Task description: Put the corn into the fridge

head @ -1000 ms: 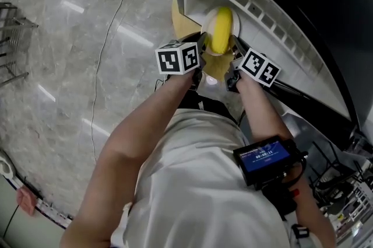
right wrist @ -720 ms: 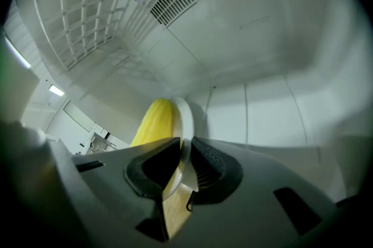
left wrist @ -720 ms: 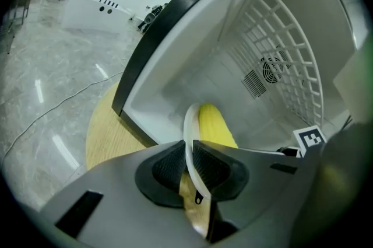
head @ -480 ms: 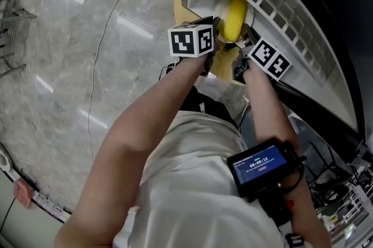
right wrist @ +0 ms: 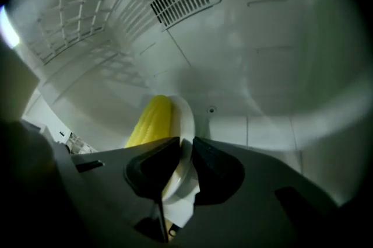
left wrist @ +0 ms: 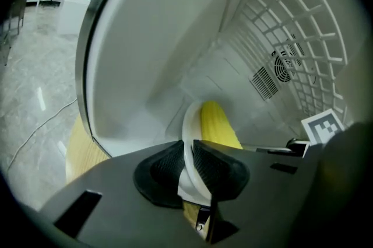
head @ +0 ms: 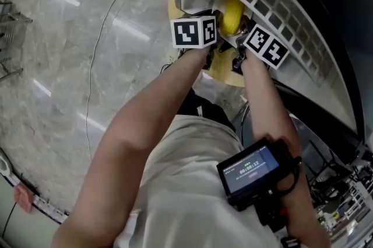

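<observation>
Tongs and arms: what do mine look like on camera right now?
Left tongs and right tongs match: dark grey bodies, black ribbed pads, each carrying a white cube with black square markers. Arms bare below a white shirt; a black device with a blue screen is strapped to the right forearm.

Corn [head: 231, 12]: near end hidden behind the marker cubes [head: 194, 32] from above; lower part covered by the left tongs [left wrist: 189, 168] and right tongs [right wrist: 182, 168] in their own views.
Plate [left wrist: 187, 124]: only a strip of rim shows, the rest is behind corn and jaws.
Fridge [head: 268, 13]: cut off by the top edge; depths dark.
Wooden surface [head: 224, 72]: mostly under the forearms; kind unclear.
Wrist screen [head: 250, 168]: print too small to read.
</observation>
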